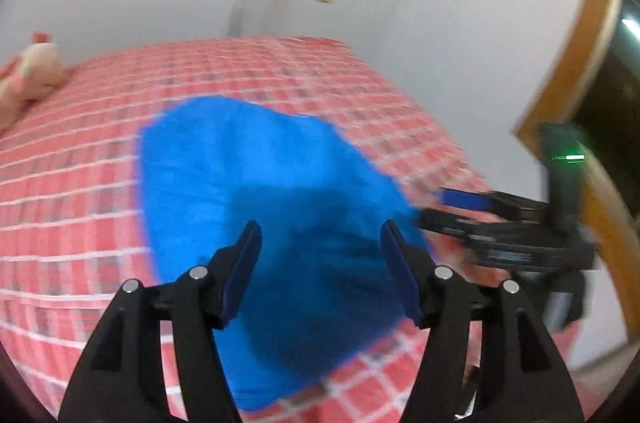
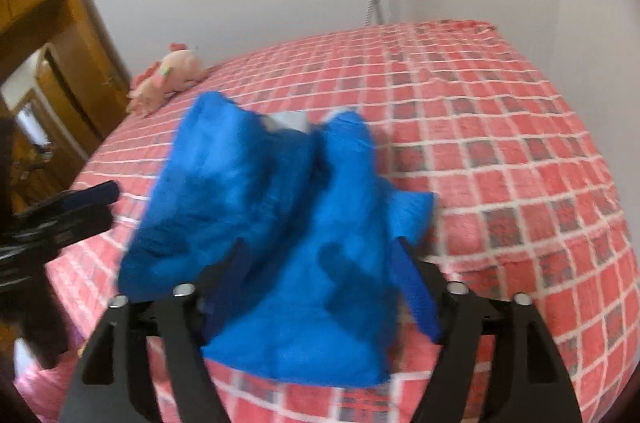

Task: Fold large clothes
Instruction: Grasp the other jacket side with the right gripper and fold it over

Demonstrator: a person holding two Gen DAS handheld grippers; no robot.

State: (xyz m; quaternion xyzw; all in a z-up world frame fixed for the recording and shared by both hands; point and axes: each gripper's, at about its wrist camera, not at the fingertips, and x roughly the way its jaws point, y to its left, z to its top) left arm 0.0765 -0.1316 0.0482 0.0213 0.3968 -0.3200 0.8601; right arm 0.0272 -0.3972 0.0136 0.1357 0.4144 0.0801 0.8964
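The crumpled bright-blue fabric garment (image 2: 280,223) lay ahead of both tools, unfolded. The left gripper (image 1: 320,263) and right gripper (image 2: 320,283) gaped empty; next, likely pinching its edges.

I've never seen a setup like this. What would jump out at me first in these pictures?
First, the bright blue crumpled garment, heaped near the front edge of the bed's red-and-white checked cover. Next, the black left hand-held gripper hovering open above that cloth, and the right hand-held gripper with blue fabric bunched between its spread fingers. Far back by the left edge lies a pink plush toy.
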